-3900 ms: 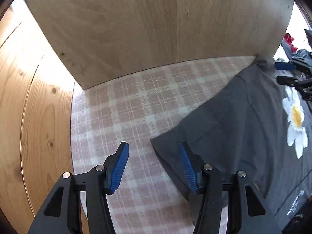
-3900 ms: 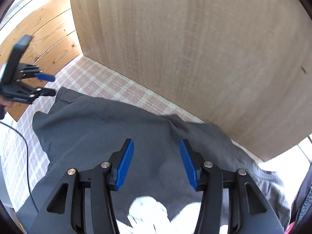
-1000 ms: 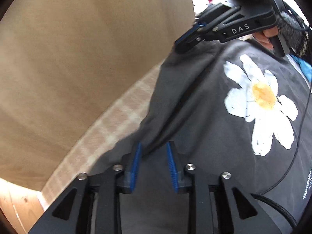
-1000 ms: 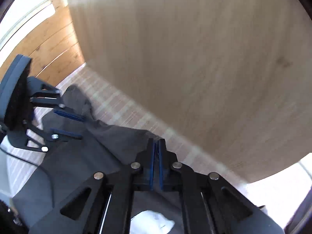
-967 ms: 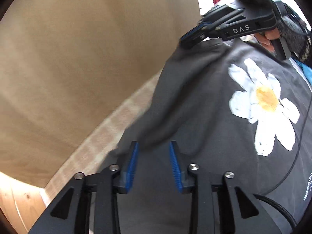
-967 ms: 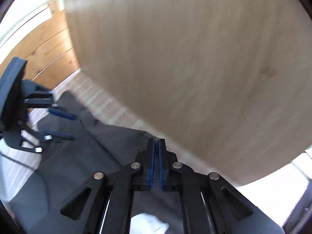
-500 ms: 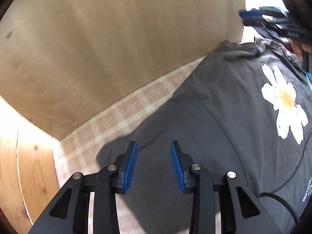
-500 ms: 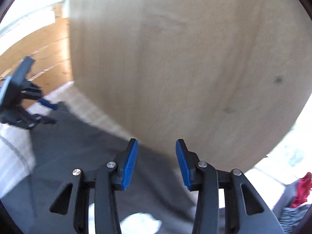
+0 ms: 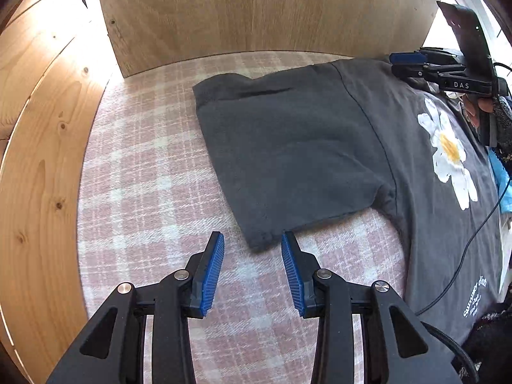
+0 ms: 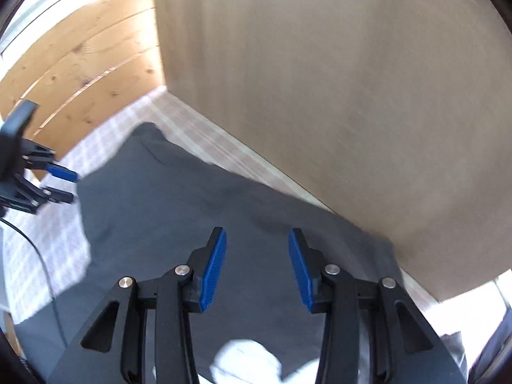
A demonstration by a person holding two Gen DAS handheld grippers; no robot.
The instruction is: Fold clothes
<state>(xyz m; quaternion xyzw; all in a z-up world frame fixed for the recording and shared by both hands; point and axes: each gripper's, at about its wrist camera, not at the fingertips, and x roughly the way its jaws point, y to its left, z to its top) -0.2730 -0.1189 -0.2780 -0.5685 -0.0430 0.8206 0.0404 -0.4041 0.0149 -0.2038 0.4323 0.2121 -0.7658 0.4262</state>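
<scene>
Since the frames of a second ago, both pairs of tongs have been released from the dark grey cotton T-shirt with the white daisy print, and the garment has been laid out flat on the pink-and-white checked cloth that covers the desk. The shirt is spread face up, with its upper edge near the light plywood back panel. One short sleeve is extended flat toward the left side.

The left tongs are held open just short of the lower corner of that sleeve, with nothing between the blue ribbed pads. The right tongs are likewise open and empty, and are hovering above the shirt body near its upper edge; contact with the fabric cannot be determined.

The step in hand is judged to be the first fold, in which the sleeve is brought across the body.

- The sleeve corner should be taken with a single layer of hem fully between the pads.
- The checked cloth beneath must not be pinched along with it.
- The sleeve should be lifted only slightly, so that the flat body is not dragged.
- The shoulder seam is best used as the fold line.
- The black cable lying over the shirt should be kept clear of the fold.
</scene>
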